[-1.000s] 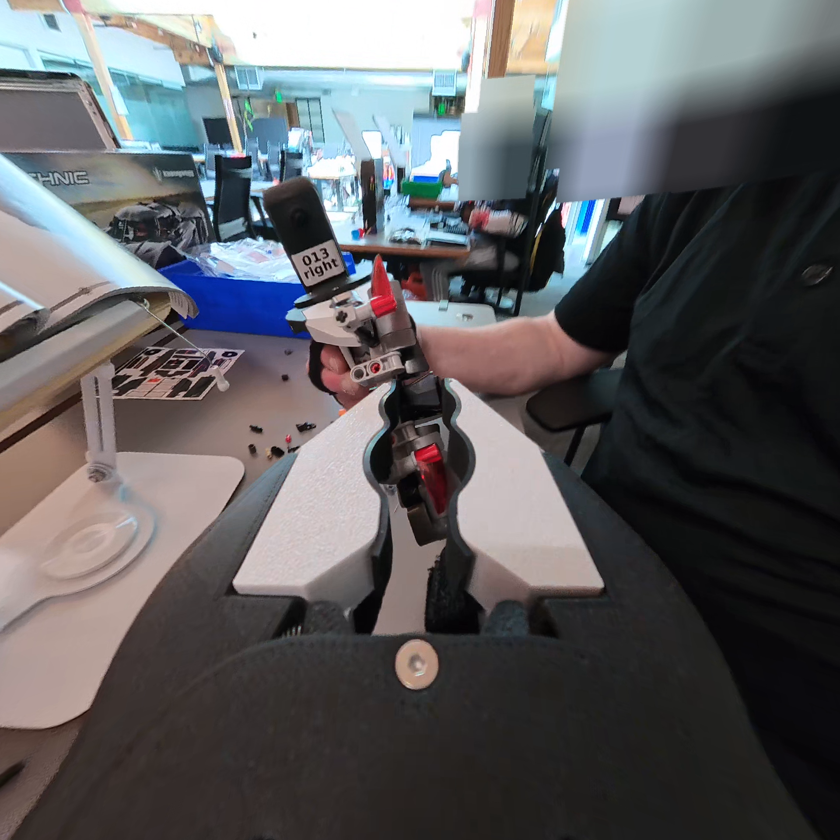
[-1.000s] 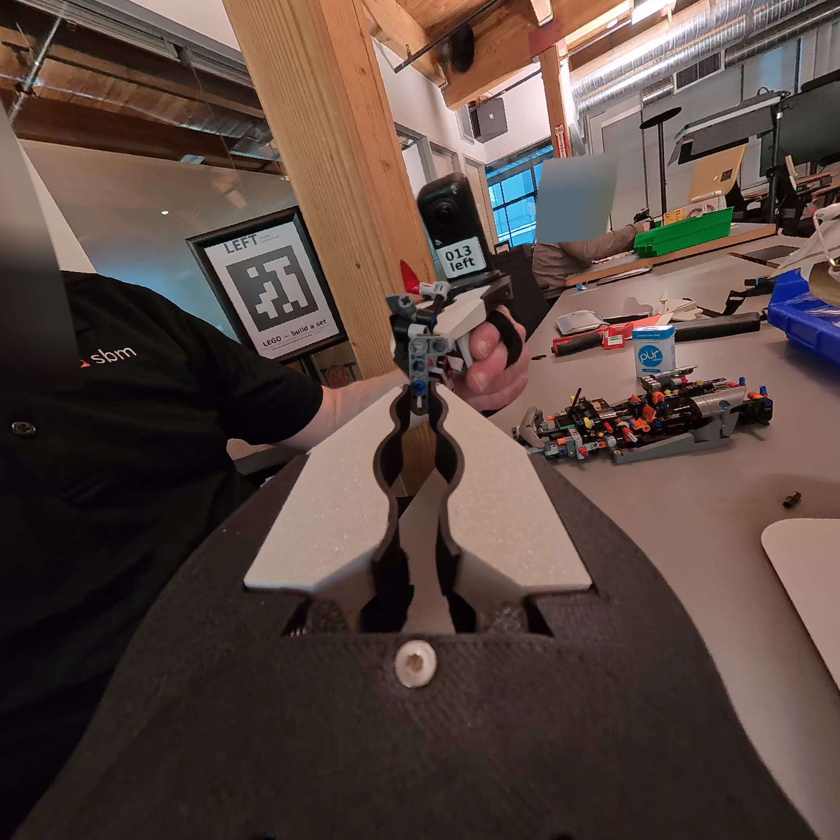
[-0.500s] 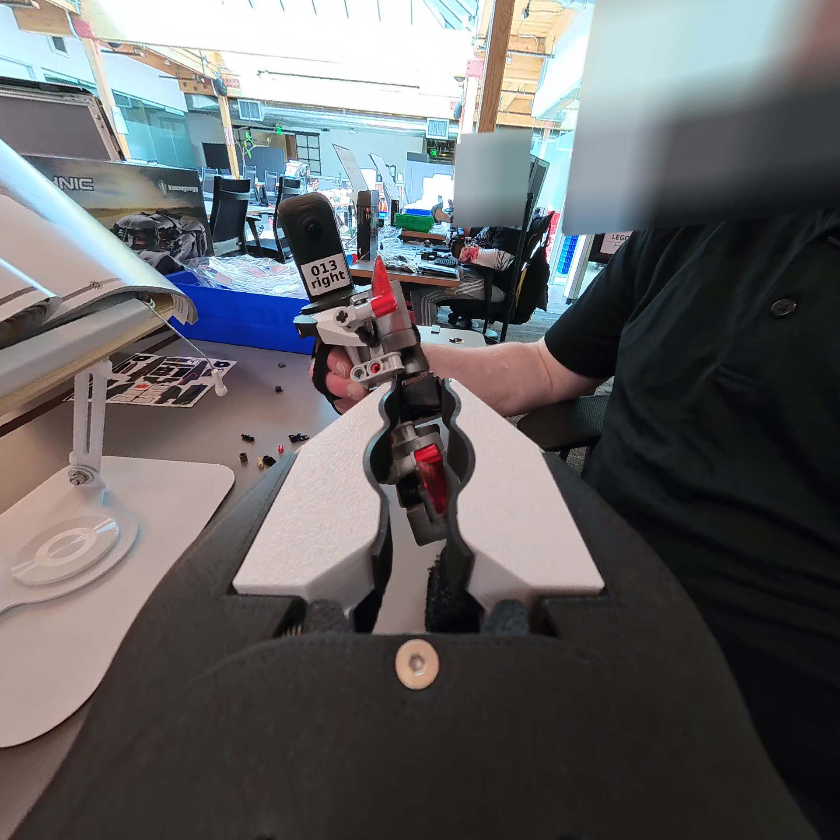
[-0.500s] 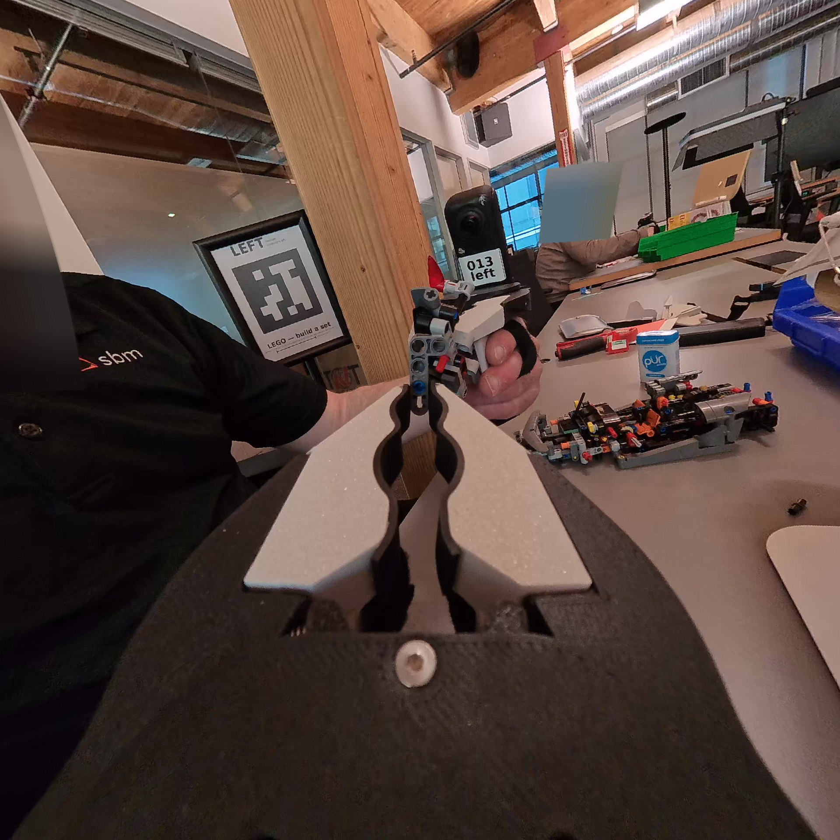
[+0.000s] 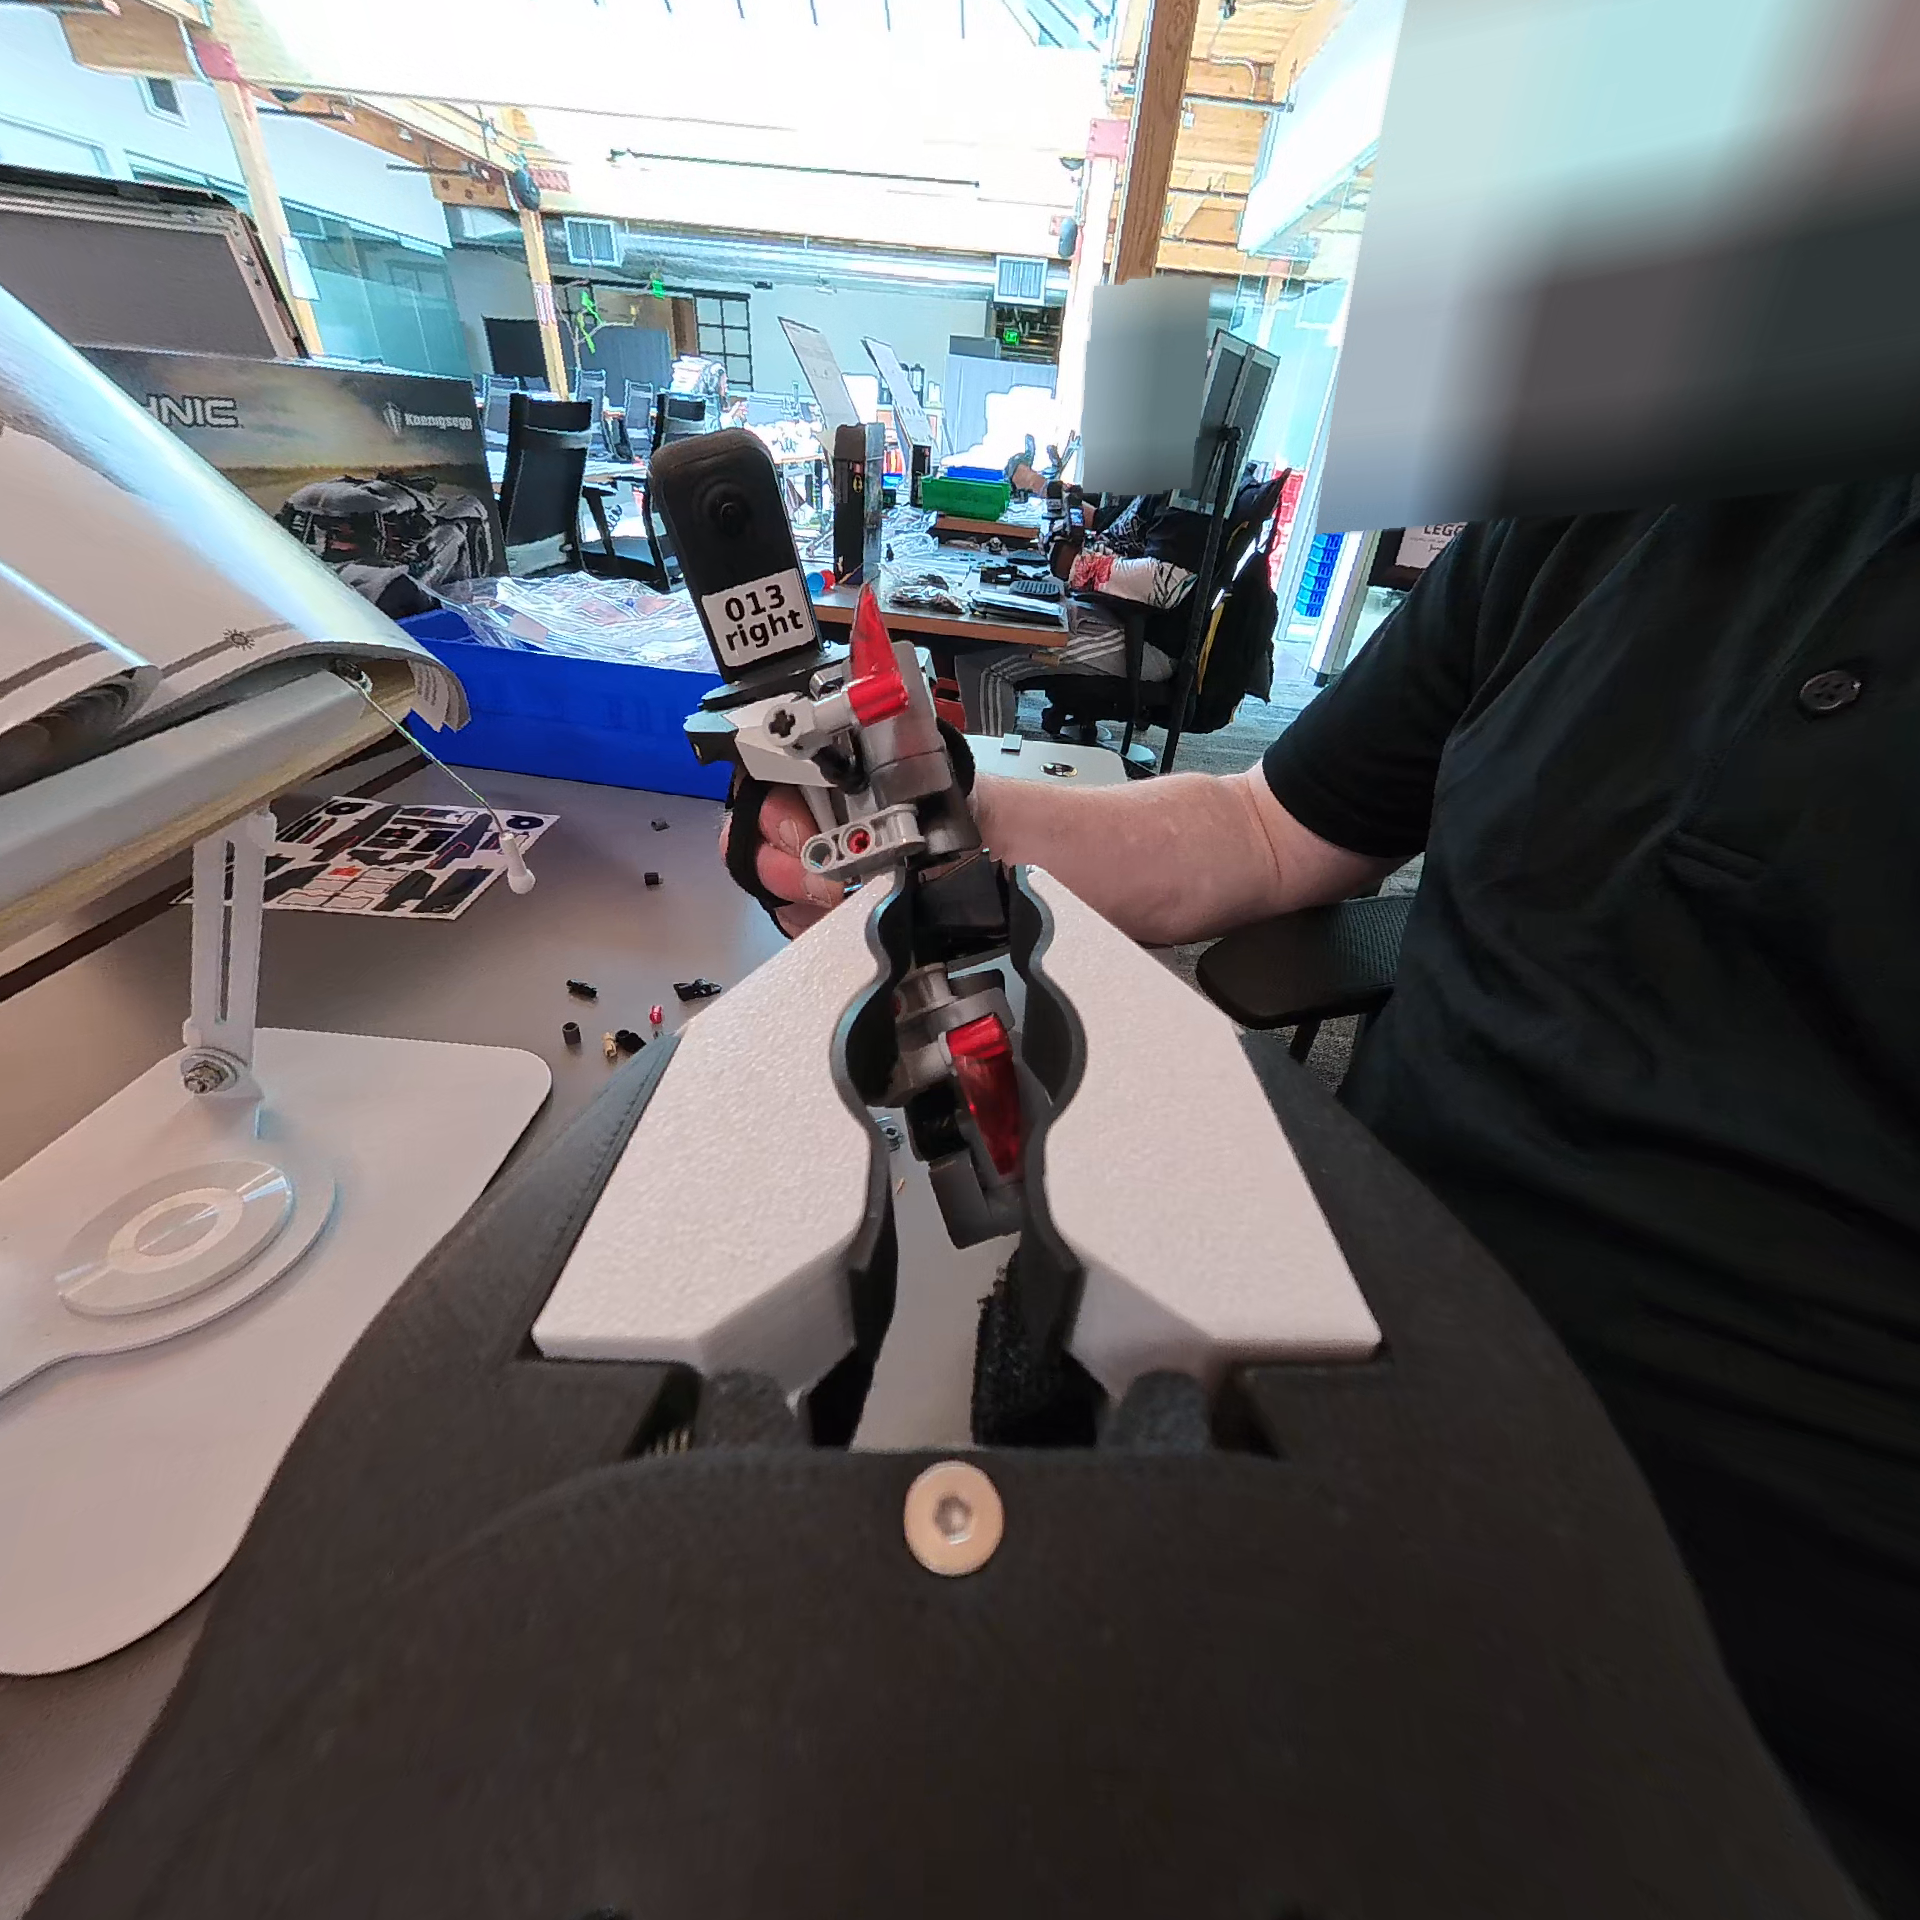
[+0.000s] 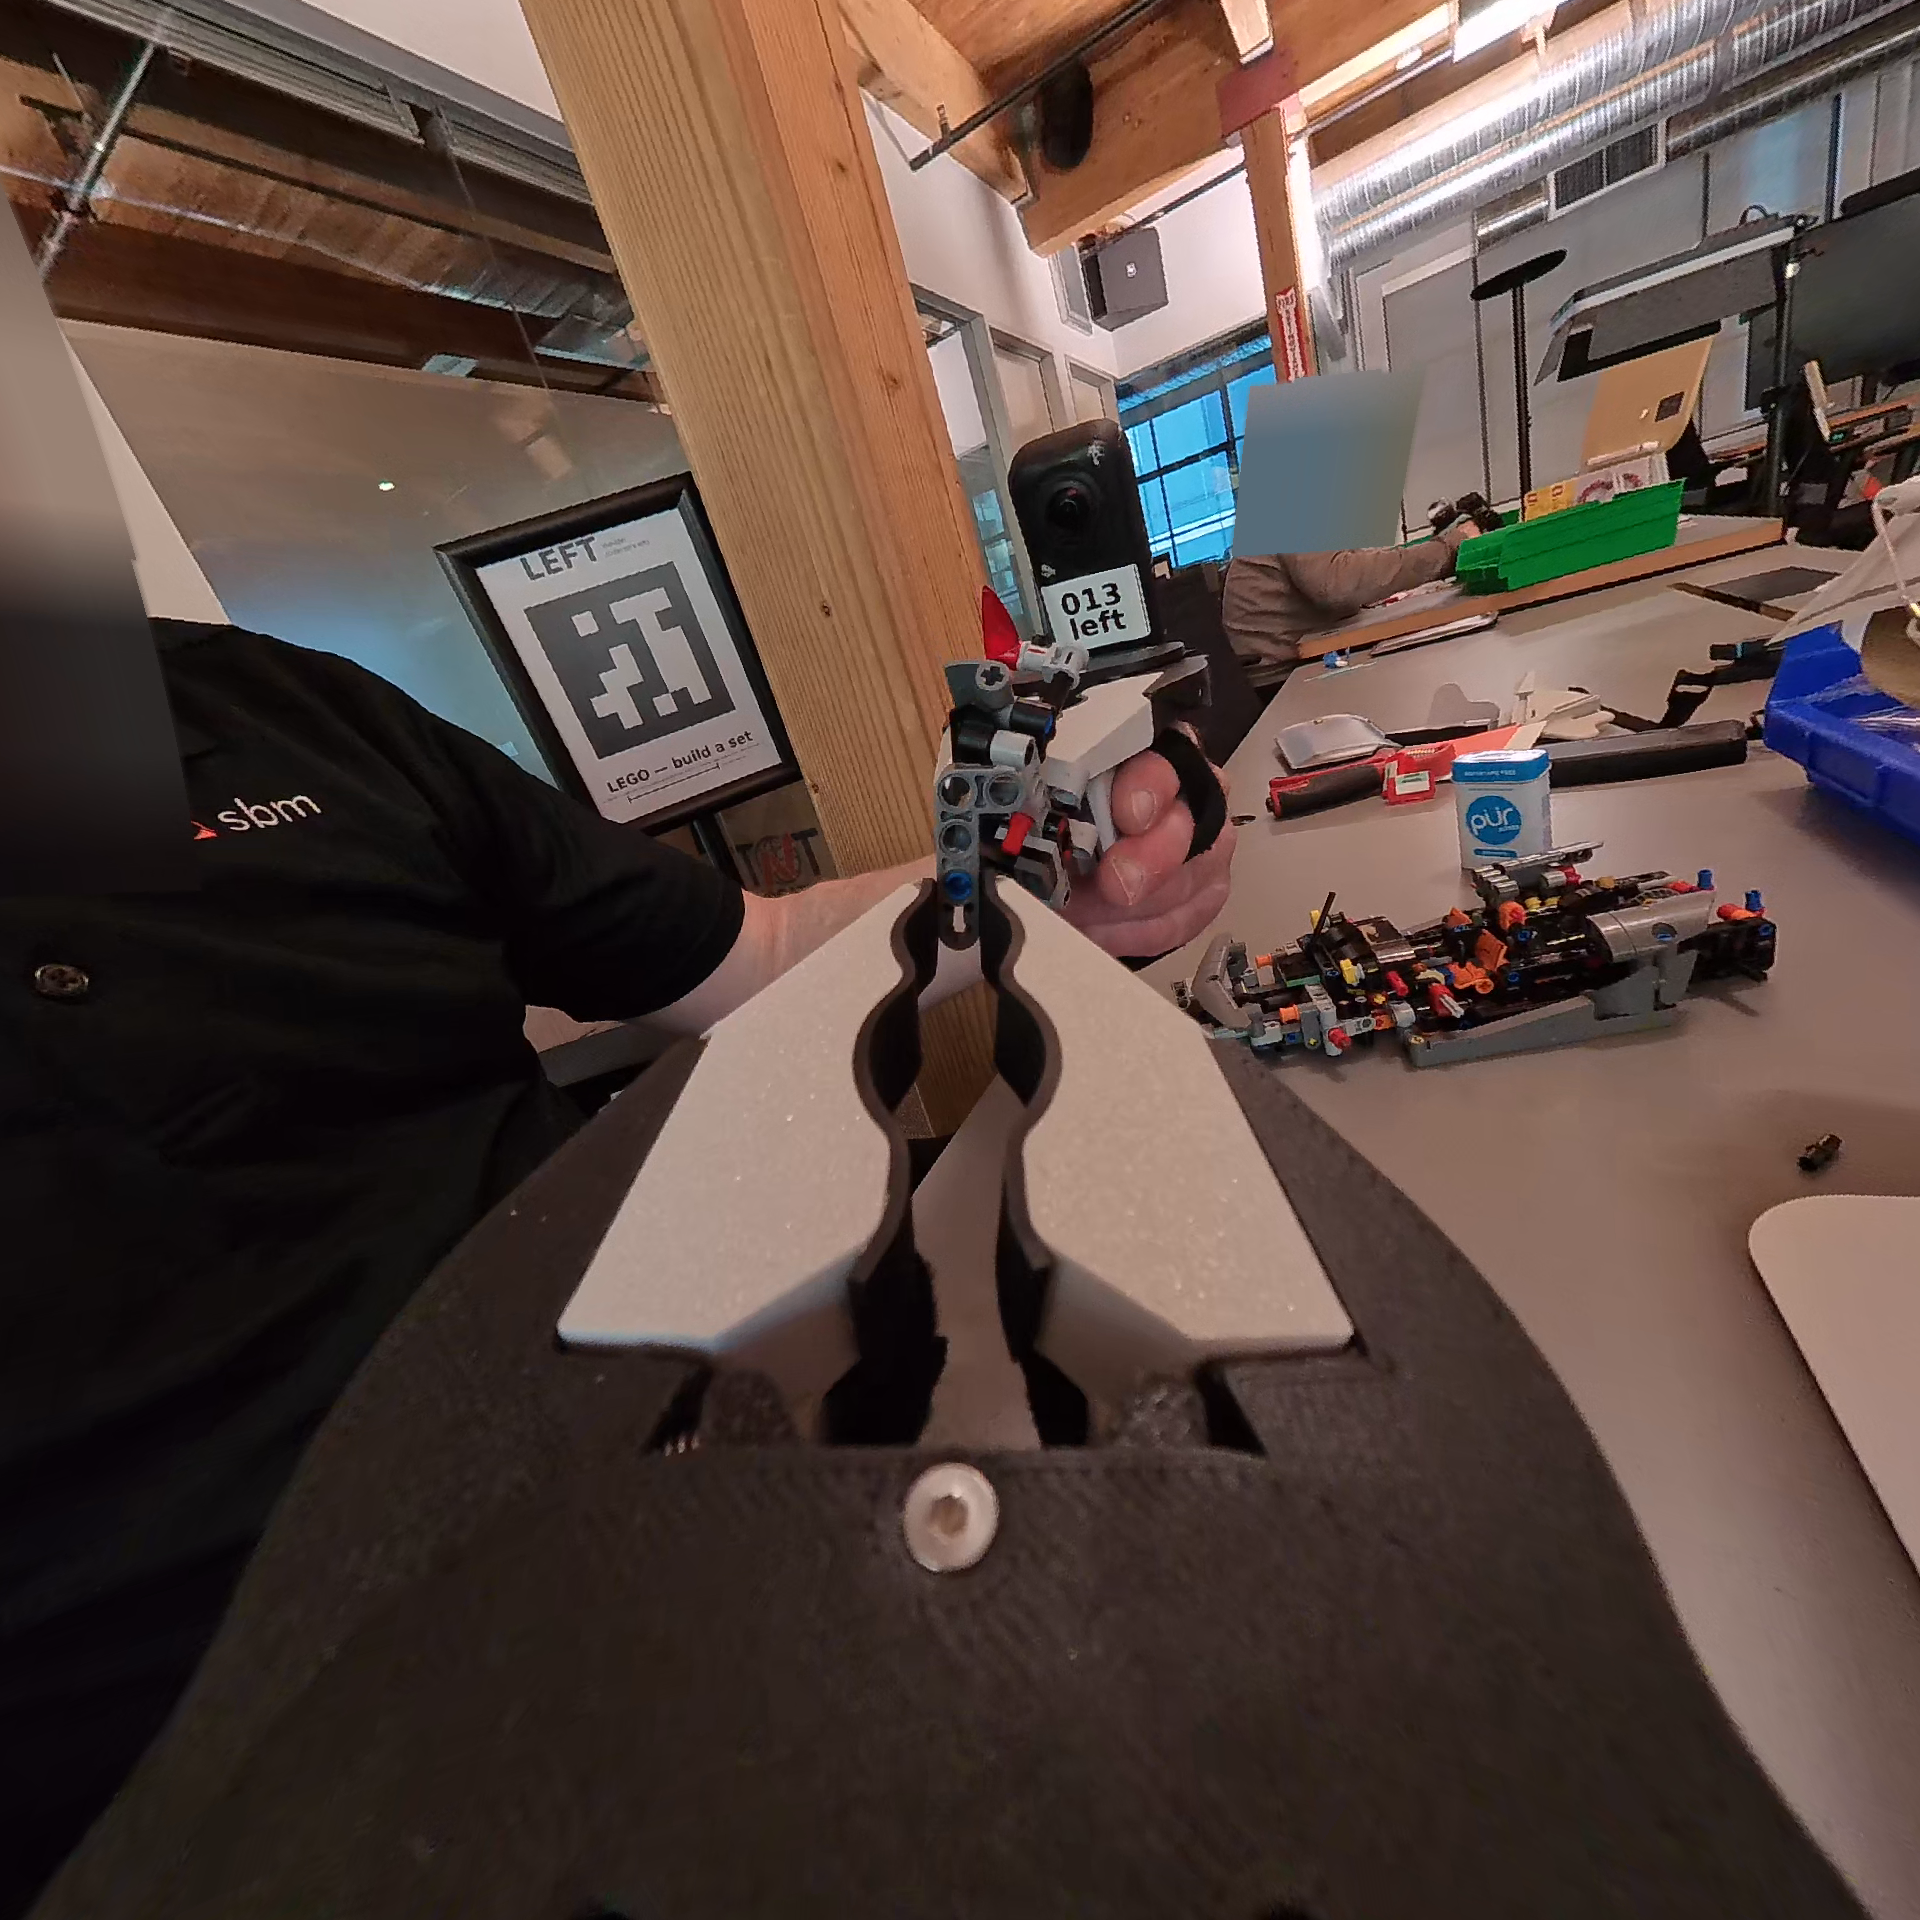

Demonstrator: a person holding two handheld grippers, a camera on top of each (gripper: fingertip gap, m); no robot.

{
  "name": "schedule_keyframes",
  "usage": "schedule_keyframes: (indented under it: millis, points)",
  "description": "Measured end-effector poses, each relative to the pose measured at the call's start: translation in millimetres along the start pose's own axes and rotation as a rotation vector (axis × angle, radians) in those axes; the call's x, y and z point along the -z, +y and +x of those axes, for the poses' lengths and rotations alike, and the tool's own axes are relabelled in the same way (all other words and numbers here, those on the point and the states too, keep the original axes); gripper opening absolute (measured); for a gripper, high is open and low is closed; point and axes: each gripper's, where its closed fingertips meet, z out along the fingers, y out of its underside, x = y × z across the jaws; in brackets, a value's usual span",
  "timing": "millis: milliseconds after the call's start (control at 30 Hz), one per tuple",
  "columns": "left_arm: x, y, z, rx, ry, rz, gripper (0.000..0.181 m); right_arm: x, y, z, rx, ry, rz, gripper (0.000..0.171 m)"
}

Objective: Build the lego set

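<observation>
While both claws meet in mid-air above the grey table (image 6: 1558, 1195), left gripper (image 5: 951, 904) and right gripper (image 6: 961, 914) pinch one grey-red lego subassembly (image 5: 883, 769) (chassis (image 6: 1486, 966) lies well apart, table edge close below).

— What sort of room is it?
— A big open workshop. A thick wooden post (image 6: 769, 416) rises to timber beams, with silver ducts (image 6: 1621, 114) along the ceiling.
— And the light?
— Bright daylight pours from above over the far desks (image 5: 935, 613) and black office chairs (image 5: 540, 488). Blue-tinted windows (image 6: 1184, 488) sit behind the post.
— Walls?
— Glass partitions (image 6: 343, 499) on one side, a framed sign (image 6: 623, 665) leaning there.
— The work surface?
— A grey tabletop (image 6: 1558, 1195), a floor lamp (image 6: 1517, 312) standing beyond it.
</observation>
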Motion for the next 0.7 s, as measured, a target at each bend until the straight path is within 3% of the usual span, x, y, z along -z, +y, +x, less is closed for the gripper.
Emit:
schedule_keyframes:
  millis: [700]
  points:
    - [-0.8, -3.2, 6.4, -0.006, 0.033, 0.004, 0.016, -0.4, -1.1, -1.7, 0.006, -0.003, 0.001, 0.004]
